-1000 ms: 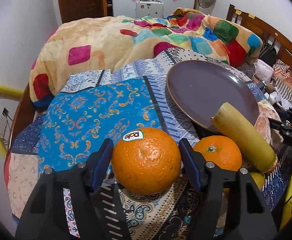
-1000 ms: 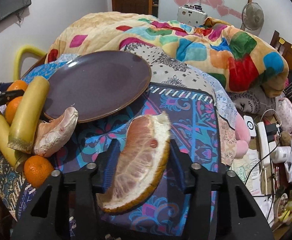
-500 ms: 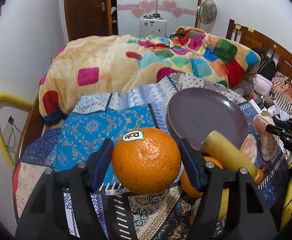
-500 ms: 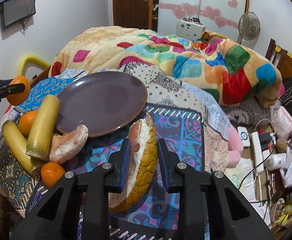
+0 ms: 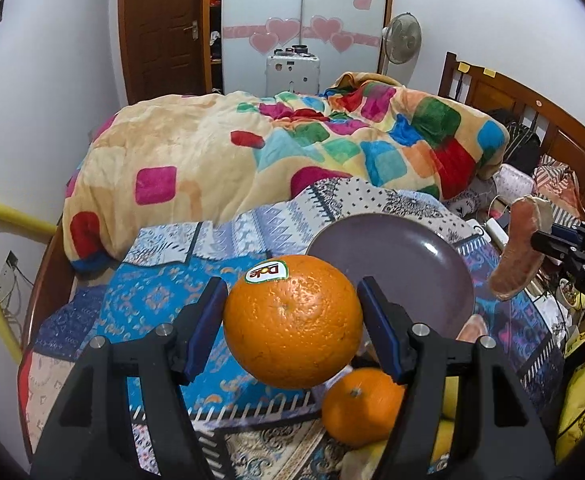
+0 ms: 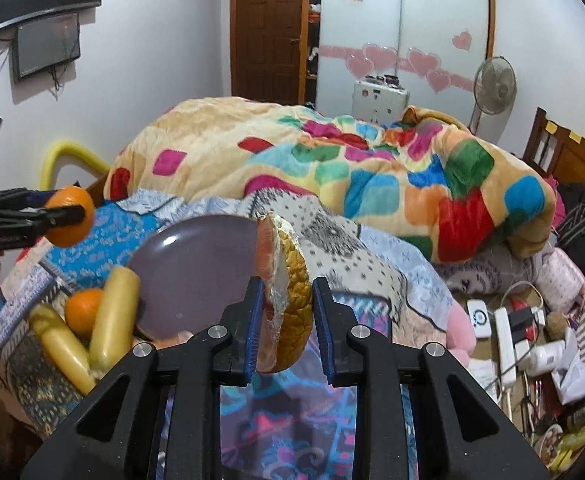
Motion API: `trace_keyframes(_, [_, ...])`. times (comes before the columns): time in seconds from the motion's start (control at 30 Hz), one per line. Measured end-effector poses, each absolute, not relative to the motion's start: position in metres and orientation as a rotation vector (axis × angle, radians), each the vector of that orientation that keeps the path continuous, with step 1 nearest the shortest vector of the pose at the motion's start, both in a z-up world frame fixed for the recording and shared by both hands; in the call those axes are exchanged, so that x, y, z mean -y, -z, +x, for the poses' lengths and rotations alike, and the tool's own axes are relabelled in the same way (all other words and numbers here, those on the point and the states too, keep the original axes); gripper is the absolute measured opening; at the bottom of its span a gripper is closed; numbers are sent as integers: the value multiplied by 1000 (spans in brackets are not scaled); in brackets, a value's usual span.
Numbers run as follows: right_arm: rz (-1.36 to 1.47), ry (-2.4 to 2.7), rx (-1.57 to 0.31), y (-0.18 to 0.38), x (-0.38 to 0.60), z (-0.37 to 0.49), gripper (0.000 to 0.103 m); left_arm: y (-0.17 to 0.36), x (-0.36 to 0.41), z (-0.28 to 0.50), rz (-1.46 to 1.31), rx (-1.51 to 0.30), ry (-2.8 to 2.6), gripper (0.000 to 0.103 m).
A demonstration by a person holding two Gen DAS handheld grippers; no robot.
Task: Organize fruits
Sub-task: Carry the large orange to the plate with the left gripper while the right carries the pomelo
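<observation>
My left gripper (image 5: 292,326) is shut on a large orange (image 5: 292,320) with a Dole sticker and holds it in the air above the patterned bedcloth, left of the purple plate (image 5: 404,264). My right gripper (image 6: 286,318) is shut on a pomelo wedge (image 6: 288,296) with pink flesh and yellow rind, held upright above the cloth beside the plate (image 6: 196,276). The wedge also shows in the left wrist view (image 5: 518,252), and the orange in the right wrist view (image 6: 70,216). The plate is bare.
A small orange (image 6: 84,310), two bananas (image 6: 114,316) and another pomelo piece (image 5: 470,328) lie on the cloth by the plate's near edge. A colourful blanket (image 5: 292,152) is heaped behind. A power strip and clutter (image 6: 508,332) lie right of the bed.
Both grippers have risen with their fruit, so the bed and plate look farther away. The pomelo wedge has turned from flat to upright in the right gripper.
</observation>
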State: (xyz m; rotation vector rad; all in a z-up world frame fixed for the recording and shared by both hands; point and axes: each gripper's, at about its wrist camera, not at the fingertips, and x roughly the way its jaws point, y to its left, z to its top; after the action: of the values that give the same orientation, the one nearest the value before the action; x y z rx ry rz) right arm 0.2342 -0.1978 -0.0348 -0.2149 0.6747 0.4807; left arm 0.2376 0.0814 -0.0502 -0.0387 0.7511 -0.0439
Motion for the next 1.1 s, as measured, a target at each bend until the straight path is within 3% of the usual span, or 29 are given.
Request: trace_keyframes(1.1, [-226, -511, -809, 81, 134, 314, 24, 106, -32, 343, 47, -964, 121, 67])
